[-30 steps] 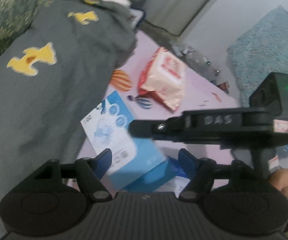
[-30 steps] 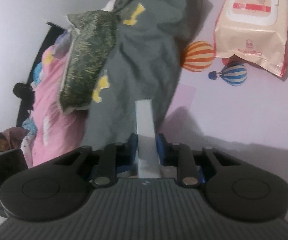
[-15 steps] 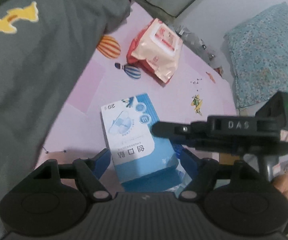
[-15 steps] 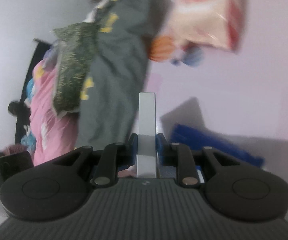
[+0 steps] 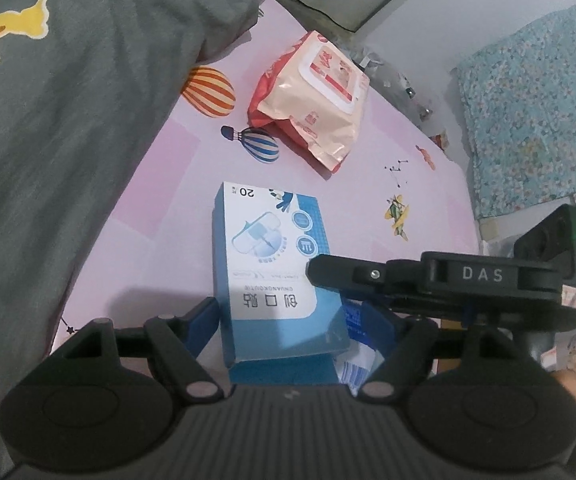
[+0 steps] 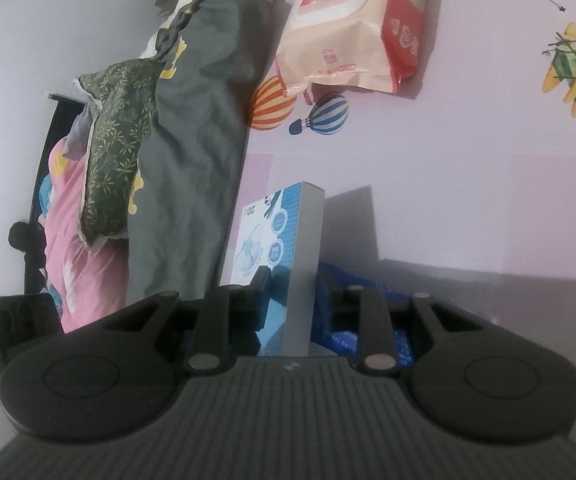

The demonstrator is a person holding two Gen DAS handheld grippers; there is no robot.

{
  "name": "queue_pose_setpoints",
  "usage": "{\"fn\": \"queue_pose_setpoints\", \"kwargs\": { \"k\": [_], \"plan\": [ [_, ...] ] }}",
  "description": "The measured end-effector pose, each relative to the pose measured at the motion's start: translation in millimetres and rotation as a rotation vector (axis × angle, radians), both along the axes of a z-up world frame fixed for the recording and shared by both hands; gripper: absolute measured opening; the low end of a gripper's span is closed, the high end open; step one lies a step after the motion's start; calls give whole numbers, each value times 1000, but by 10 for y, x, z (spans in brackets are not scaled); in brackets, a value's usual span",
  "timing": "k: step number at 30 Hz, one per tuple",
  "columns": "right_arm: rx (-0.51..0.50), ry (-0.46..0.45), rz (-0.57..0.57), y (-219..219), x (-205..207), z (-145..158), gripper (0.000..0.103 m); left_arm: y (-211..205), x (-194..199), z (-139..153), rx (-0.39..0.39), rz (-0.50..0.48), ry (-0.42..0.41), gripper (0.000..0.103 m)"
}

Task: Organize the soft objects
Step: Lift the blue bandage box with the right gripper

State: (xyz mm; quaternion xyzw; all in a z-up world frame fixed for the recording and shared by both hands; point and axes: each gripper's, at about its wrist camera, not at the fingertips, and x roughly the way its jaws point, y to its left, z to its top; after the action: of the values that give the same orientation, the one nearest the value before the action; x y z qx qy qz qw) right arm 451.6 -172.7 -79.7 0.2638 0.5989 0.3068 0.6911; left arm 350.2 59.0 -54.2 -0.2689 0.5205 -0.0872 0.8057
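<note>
A blue and white band-aid box lies on the pink sheet, on top of a blue packet. My left gripper is open, its blue fingers on either side of the box's near end. My right gripper has opened; the box stands between its fingers, which sit apart from its sides. The right gripper's body reaches in from the right in the left wrist view. A peach wet-wipes pack lies further off; it also shows in the right wrist view.
A grey blanket with yellow shapes covers the left of the bed. A green patterned pillow and pink bedding lie beyond it. A floral blue cushion stands at the right by the wall.
The box has come down onto the sheet and blue packet. My right gripper, shut on it before, has opened. The left gripper stayed open around the box.
</note>
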Motion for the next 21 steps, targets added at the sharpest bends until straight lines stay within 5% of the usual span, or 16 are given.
{"fn": "queue_pose_setpoints", "kwargs": {
  "k": [13,21],
  "plan": [
    [25,3,-11,-33,-31,-37,24,0,36,-34,-13,29,11,79],
    [99,13,-37,-115,-69,84,24,1,-162,300,-21,16,-54,79]
  ]
}}
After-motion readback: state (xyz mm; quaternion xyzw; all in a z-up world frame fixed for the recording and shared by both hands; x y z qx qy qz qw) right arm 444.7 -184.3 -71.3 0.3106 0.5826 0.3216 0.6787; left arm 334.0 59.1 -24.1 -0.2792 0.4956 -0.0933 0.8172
